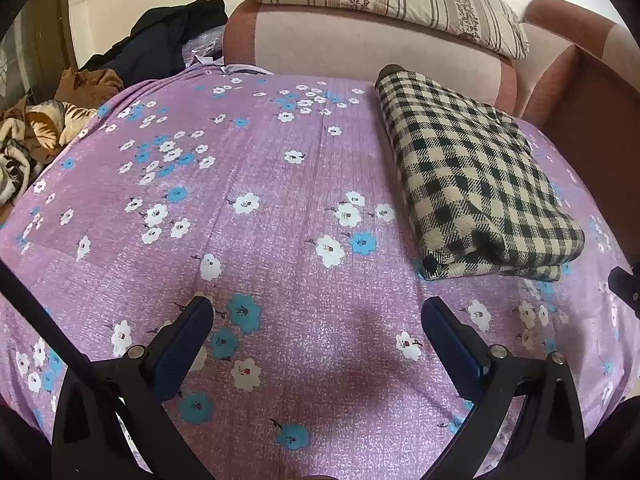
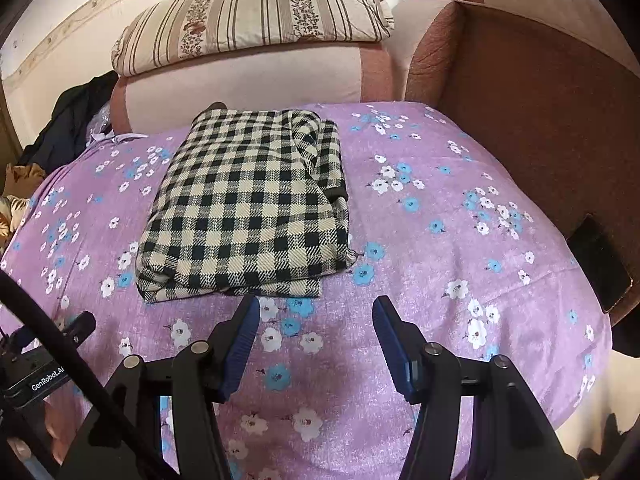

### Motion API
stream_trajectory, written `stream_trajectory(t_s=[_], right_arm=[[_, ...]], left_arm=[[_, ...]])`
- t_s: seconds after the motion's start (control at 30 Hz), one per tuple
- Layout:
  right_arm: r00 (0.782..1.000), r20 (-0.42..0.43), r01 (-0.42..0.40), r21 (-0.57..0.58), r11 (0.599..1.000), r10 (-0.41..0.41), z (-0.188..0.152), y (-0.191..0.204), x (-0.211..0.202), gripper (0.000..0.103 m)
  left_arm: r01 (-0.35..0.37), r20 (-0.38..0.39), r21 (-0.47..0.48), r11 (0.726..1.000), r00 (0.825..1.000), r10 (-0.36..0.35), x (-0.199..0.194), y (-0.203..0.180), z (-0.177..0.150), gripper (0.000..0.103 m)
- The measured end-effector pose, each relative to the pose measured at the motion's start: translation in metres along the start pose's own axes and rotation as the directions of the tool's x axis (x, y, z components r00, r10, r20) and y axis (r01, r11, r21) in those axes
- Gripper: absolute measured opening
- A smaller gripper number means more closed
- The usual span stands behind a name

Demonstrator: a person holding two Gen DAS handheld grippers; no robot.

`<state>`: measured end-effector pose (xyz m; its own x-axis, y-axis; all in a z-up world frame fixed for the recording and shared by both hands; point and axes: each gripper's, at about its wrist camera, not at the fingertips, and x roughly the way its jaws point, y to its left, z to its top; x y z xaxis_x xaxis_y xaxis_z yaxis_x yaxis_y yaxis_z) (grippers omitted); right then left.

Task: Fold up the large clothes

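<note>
Now both my left gripper (image 1: 317, 308) and right gripper (image 2: 316, 306) hang spread wide and empty above the floral sheet (image 1: 280, 184); the folded checked garment (image 2: 248, 208) lies just ahead.

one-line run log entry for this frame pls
garment: checked cloth folded, lying on floral sheet | left gripper: open, empty | right gripper: open, empty, just short of cloth | contact: none

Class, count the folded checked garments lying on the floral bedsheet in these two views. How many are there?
1. The folded checked garment lies on the purple floral sheet, near the sofa back. Unfolded clothes are heaped off the sheet's far left; more could be hidden there.
</note>
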<state>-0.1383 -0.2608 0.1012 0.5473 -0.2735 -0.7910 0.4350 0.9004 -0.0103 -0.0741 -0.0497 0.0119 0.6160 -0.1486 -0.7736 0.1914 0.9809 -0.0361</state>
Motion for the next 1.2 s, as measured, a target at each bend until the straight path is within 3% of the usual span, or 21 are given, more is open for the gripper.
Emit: stream_trajectory(t_s=[0.47,0.67,0.8,1.0,1.1,1.2], right_arm=[[0.999,-0.034,0.004,0.017,1.0,-0.003,-0.005,-0.001,0.002,0.065],[0.998,-0.056,-0.035,0.013,0.999,0.036,0.038,0.013,0.011,0.065],[0.999,-0.033,-0.042,-0.01,0.999,0.041,0.041,0.023,0.013,0.069],[0.998,0.055,0.045,-0.121,0.992,-0.039,0.018,0.032,0.022,0.069],[0.989,0.121,0.1,-0.116,0.988,-0.086,-0.003,0.027,0.024,0.069],[0.984,0.131,0.133,-0.111,0.985,-0.118,-0.016,0.025,0.03,0.069]], left_arm=[[-0.013,-0.035,-0.002,1.0,0.999,0.013,0.002,0.004,-0.004,0.103],[-0.008,-0.026,-0.005,1.0,1.0,0.007,-0.002,0.003,-0.005,0.103],[-0.014,-0.023,0.003,1.0,1.0,0.014,-0.006,0.0,-0.001,0.103],[-0.043,0.076,0.022,0.999,0.996,0.041,-0.032,-0.001,0.002,0.103],[-0.028,0.068,0.029,0.999,0.997,0.026,-0.032,-0.002,0.002,0.103],[-0.022,0.057,0.036,0.999,0.998,0.02,-0.029,-0.007,0.003,0.103]])
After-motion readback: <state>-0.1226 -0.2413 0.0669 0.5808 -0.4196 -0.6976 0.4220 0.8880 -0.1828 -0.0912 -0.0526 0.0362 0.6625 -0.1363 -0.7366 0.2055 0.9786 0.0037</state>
